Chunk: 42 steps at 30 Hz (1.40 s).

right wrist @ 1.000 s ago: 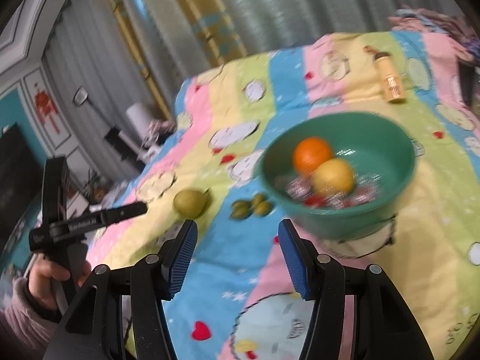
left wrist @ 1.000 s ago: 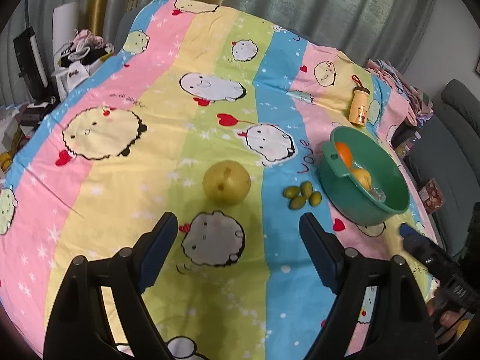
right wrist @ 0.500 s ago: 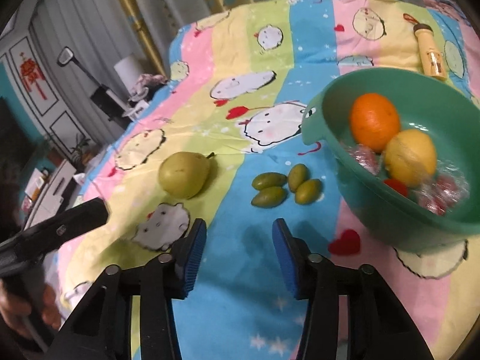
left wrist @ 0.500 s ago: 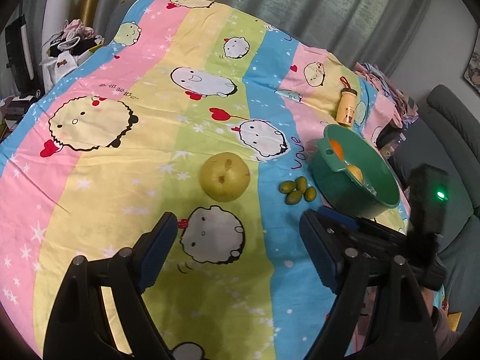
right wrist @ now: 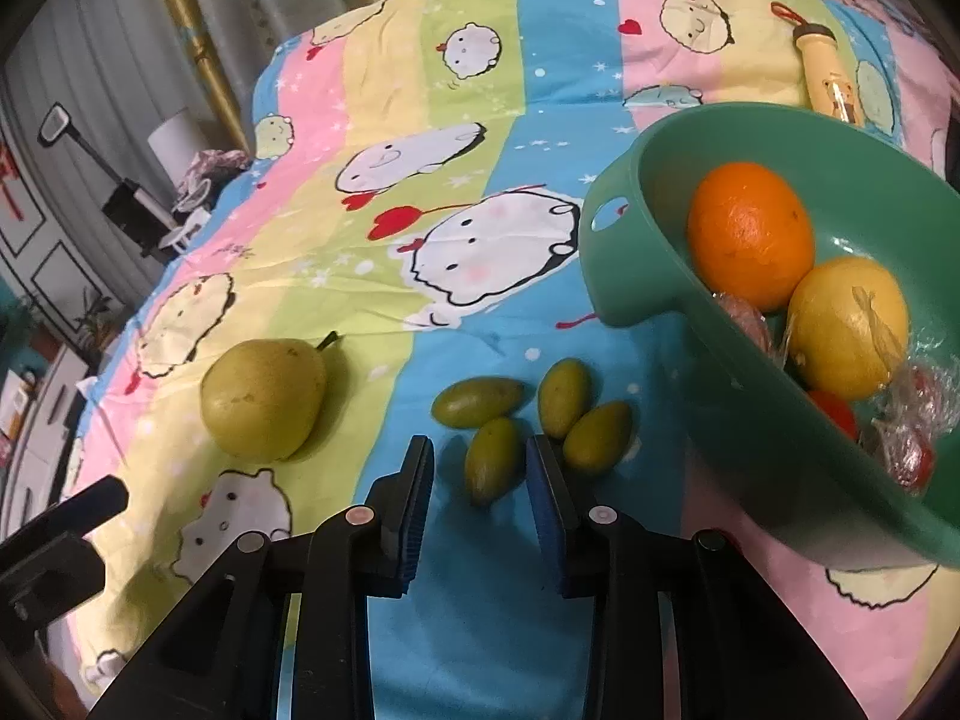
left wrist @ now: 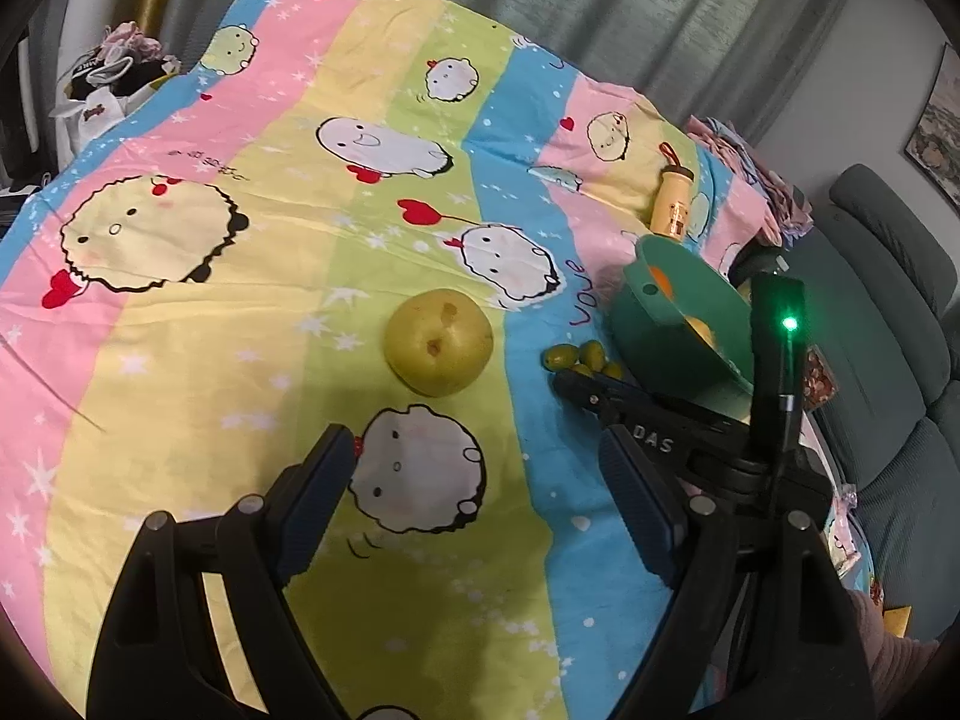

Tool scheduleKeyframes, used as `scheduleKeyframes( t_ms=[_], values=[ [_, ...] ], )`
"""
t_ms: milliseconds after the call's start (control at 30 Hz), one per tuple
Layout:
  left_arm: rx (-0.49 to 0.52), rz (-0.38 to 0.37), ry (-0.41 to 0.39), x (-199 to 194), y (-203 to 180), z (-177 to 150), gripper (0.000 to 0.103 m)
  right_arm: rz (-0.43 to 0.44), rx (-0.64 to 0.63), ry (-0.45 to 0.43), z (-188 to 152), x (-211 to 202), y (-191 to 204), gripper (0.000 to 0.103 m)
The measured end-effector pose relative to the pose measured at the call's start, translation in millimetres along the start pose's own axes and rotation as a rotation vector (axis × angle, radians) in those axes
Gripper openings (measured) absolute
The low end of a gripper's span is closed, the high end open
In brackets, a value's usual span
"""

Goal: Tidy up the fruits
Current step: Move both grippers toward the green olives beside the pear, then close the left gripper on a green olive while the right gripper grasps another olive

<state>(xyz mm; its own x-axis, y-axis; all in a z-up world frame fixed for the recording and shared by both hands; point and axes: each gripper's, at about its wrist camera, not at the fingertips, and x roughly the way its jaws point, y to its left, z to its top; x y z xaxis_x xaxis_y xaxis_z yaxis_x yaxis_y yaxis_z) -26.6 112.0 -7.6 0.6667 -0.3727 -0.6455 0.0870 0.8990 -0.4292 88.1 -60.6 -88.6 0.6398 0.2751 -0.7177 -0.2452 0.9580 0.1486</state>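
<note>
From my right hand-held gripper I look down on four small green fruits clustered on a blue stripe of the cartoon-print bedspread, just beside the green bowl. The jaws have just been closing and now flank the nearest fruit; a gap shows on both sides, so the pads do not yet press it. The bowl holds an orange, a yellow lemon-like fruit and some clear-wrapped red pieces. A green pear lies to the left, apart from the cluster.

My left hand-held gripper hangs wide open and empty above the spread, the pear ahead of it. The letters "DAS" read on the right tool's black body, and "VOUE" or similar is printed on the cloth. A yellow bottle lies beyond the bowl; its label is too small to read.
</note>
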Motion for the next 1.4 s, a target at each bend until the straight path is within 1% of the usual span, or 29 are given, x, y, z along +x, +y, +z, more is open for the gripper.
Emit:
scheduleKeyframes(
  t_ms=[67, 100, 233, 267, 367, 467, 533, 600, 733, 800, 900, 967, 1033, 1067, 1100, 1133, 1200, 1267, 1300, 1367, 1400],
  values=[
    [0.006, -0.008, 0.009, 3, -3, -1, 0.083, -0.004, -0.008, 0.002, 0, 0, -2, 0.023],
    [0.01, -0.01, 0.012, 4, -4, -1, 0.083, 0.002, -0.007, 0.003, 0, 0, -4, 0.021],
    [0.029, -0.025, 0.022, 8, -11, -1, 0.083, 0.04, -0.014, 0.007, -2, -6, -10, 0.021],
    [0.037, -0.027, 0.022, 9, -13, -1, 0.083, 0.062, -0.016, 0.006, -4, -10, -11, 0.021],
    [0.071, -0.032, 0.025, 15, -22, 3, 0.082, 0.116, -0.026, 0.001, -13, -26, -15, 0.021],
    [0.109, -0.052, 0.028, 24, -33, 9, 0.081, 0.16, -0.035, -0.011, -23, -48, -22, 0.021],
    [0.159, -0.063, 0.029, 32, -44, 14, 0.076, 0.19, -0.028, -0.019, -30, -60, -29, 0.021],
    [0.209, -0.074, 0.03, 45, -55, 21, 0.074, 0.193, -0.024, -0.025, -36, -71, -37, 0.021],
    [0.287, -0.067, 0.072, 78, -68, 29, 0.063, 0.208, 0.002, -0.03, -42, -84, -52, 0.021],
    [0.318, -0.07, 0.09, 90, -73, 31, 0.059, 0.216, 0.009, -0.037, -45, -88, -57, 0.021],
    [0.379, -0.046, 0.112, 108, -81, 33, 0.054, 0.237, 0.028, -0.041, -46, -88, -63, 0.021],
    [0.408, -0.029, 0.135, 120, -84, 35, 0.054, 0.251, 0.037, -0.046, -46, -88, -66, 0.021],
    [0.437, -0.019, 0.147, 126, -83, 34, 0.045, 0.263, 0.042, -0.051, -47, -89, -69, 0.021],
    [0.453, -0.012, 0.159, 130, -83, 33, 0.043, 0.267, 0.045, -0.052, -46, -88, -70, 0.021],
    [0.458, -0.005, 0.163, 133, -82, 34, 0.041, 0.273, 0.049, -0.052, -46, -88, -71, 0.021],
    [0.458, -0.006, 0.168, 135, -81, 35, 0.041, 0.278, 0.052, -0.051, -46, -87, -72, 0.021],
    [0.46, -0.018, 0.171, 136, -80, 34, 0.041, 0.282, 0.058, -0.053, -46, -86, -74, 0.021],
    [0.464, -0.028, 0.187, 141, -80, 34, 0.039, 0.287, 0.064, -0.054, -46, -86, -76, 0.021],
    [0.465, -0.026, 0.199, 144, -79, 33, 0.036, 0.287, 0.066, -0.053, -46, -86, -77, 0.021],
    [0.467, -0.015, 0.198, 147, -80, 32, 0.034, 0.286, 0.071, -0.051, -46, -85, -78, 0.021],
    [0.458, -0.017, 0.195, 147, -79, 33, 0.029, 0.286, 0.071, -0.052, -47, -85, -79, 0.021]
  ],
)
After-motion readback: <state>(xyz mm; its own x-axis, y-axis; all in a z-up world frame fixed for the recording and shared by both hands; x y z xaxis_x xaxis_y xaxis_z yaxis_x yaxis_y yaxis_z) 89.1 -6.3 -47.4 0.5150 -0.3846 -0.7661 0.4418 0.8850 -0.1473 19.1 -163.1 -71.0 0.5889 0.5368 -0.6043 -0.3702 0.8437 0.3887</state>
